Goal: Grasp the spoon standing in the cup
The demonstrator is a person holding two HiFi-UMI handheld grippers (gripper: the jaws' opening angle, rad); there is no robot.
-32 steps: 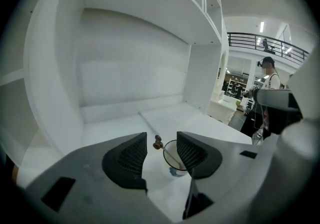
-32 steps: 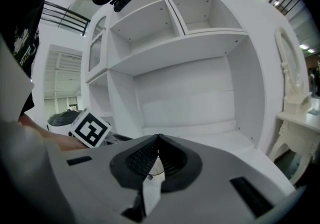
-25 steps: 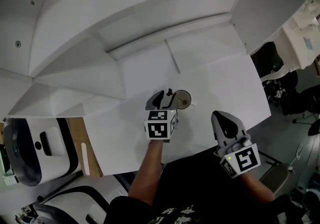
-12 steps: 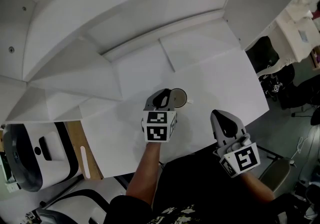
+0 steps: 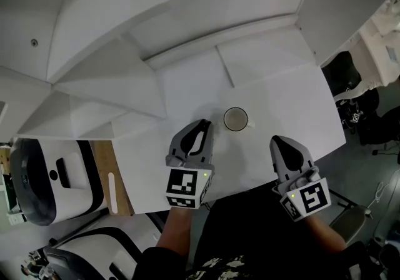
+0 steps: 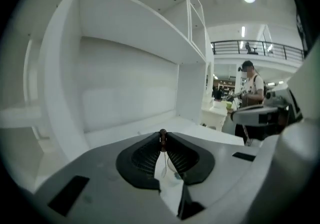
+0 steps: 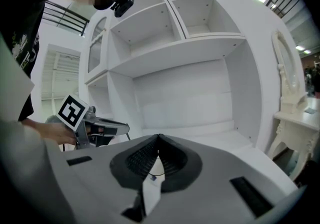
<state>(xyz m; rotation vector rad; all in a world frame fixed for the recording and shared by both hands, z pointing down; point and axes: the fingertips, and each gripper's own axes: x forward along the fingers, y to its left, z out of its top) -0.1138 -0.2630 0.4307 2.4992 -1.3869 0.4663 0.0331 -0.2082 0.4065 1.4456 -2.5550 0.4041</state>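
A white cup (image 5: 236, 120) with a dark inside stands on the white table (image 5: 281, 104), and no spoon shows in it. My left gripper (image 5: 202, 125) is near it on the left, drawn back towards me. In the left gripper view its jaws (image 6: 163, 134) are closing and pinch the thin spoon (image 6: 163, 141) just under its brown end; the rest hangs below between the pads. My right gripper (image 5: 279, 142) hovers at the table's front edge, right of the cup, shut with nothing in it (image 7: 159, 138). The left gripper (image 7: 95, 128) shows in the right gripper view too.
White shelving (image 5: 156, 29) rises behind the table. A white machine (image 5: 37, 185) and a wooden strip (image 5: 106, 179) lie to the left, below table level. Dark chairs (image 5: 340, 72) stand at the right. A person (image 6: 252, 88) stands far off in the left gripper view.
My left gripper was at the cup with its jaws wide; it has since closed on the spoon and pulled back towards me, leaving the cup without it. The right gripper has hardly moved.
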